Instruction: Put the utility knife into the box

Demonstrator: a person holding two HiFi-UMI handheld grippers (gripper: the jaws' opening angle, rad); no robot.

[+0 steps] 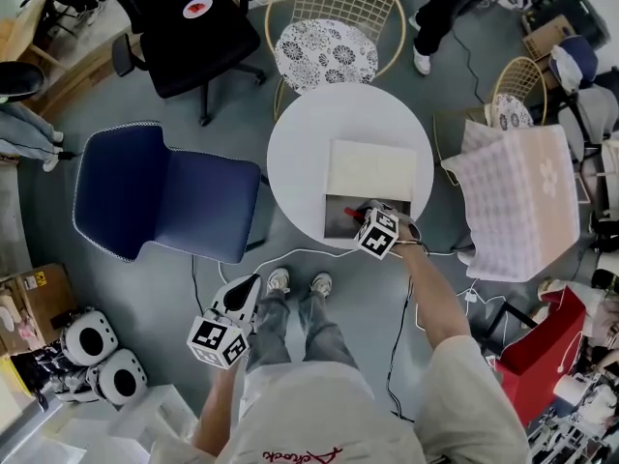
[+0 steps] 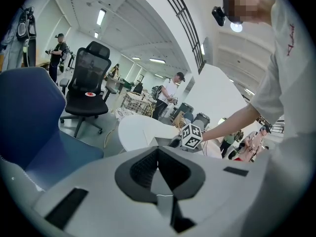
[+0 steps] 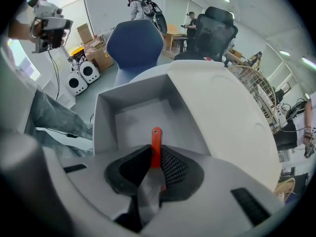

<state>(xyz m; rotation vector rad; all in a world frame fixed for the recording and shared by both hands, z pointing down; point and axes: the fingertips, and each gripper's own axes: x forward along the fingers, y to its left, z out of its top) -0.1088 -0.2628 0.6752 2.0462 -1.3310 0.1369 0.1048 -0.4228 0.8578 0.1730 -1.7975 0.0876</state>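
Clamped on the utility knife (image 3: 156, 143), my right hand-held gripper (image 3: 154, 158) hovers over the box (image 3: 104, 125); next, probably: lower, release.

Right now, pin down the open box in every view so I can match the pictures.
Head view: the box sits at the near edge of the round table, under the right tongs.
Left gripper view: the box is small at mid-frame, just left of the right tongs.
Right gripper view: the box fills the centre, beyond the utility knife.
Shared landmark: black office chair.
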